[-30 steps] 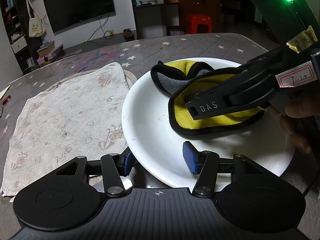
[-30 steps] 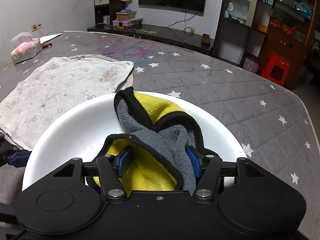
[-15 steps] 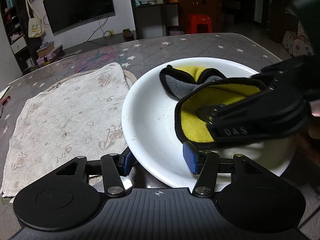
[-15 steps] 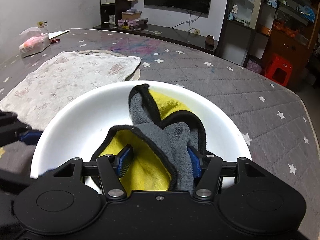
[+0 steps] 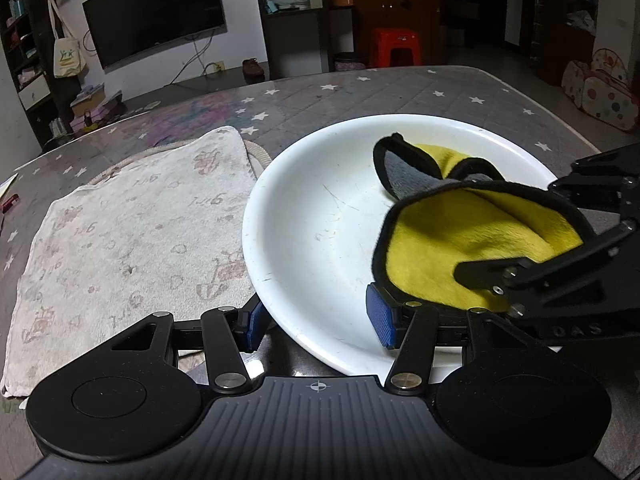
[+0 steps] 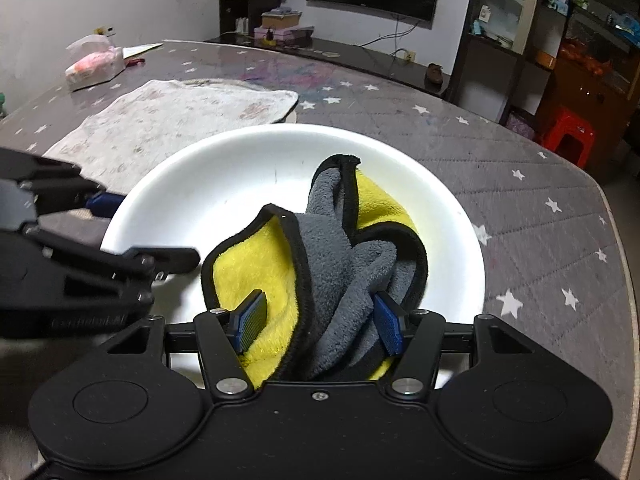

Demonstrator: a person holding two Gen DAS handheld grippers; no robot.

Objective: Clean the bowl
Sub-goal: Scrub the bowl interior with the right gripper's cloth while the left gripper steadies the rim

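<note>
A wide white bowl [image 5: 320,208] rests on the grey starred table; it also shows in the right wrist view [image 6: 224,184]. My left gripper [image 5: 318,322] is shut on the bowl's near rim, one blue pad inside and one outside. My right gripper [image 6: 320,322] is shut on a yellow and grey cloth [image 6: 332,256] with a black hem and presses it into the bowl. In the left wrist view the cloth [image 5: 472,252] lies at the bowl's right side under the right gripper's black body.
A stained pale towel [image 5: 128,232] lies flat on the table left of the bowl, also in the right wrist view [image 6: 180,120]. A tissue pack [image 6: 94,64] sits at the far left edge. A red stool [image 5: 394,46] stands beyond the table.
My right gripper has dragged the cloth across the bowl toward its right and near side. The left gripper and the bowl have stayed put.
</note>
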